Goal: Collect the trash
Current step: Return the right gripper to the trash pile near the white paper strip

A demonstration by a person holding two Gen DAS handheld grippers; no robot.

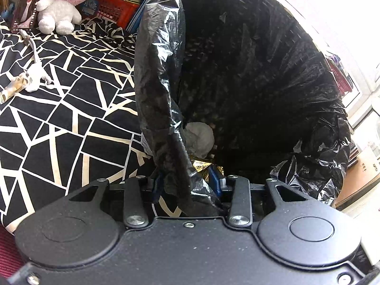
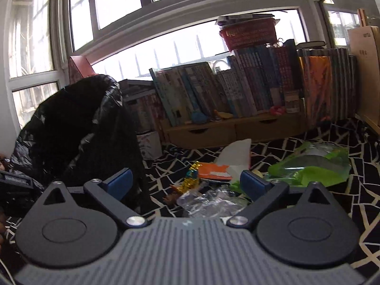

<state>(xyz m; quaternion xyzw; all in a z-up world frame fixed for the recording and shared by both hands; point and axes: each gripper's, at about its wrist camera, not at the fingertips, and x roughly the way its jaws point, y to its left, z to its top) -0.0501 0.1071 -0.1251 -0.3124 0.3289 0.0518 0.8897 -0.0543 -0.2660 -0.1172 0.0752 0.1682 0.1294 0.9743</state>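
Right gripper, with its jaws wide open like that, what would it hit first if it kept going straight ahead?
Probably the crumpled clear plastic wrapper lying on the patterned bedspread just ahead of the right gripper, though depth is hard to judge.

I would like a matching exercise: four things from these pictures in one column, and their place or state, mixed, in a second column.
1. black plastic trash bag
2. crumpled white tissue
3. green plastic wrapper
4. right gripper

a. lies on the patterned bedcover
b. open, nothing between the fingers
c. edge pinched by the left gripper
d. lies inside the bag

Pairs: 1-c, 2-d, 3-a, 4-b
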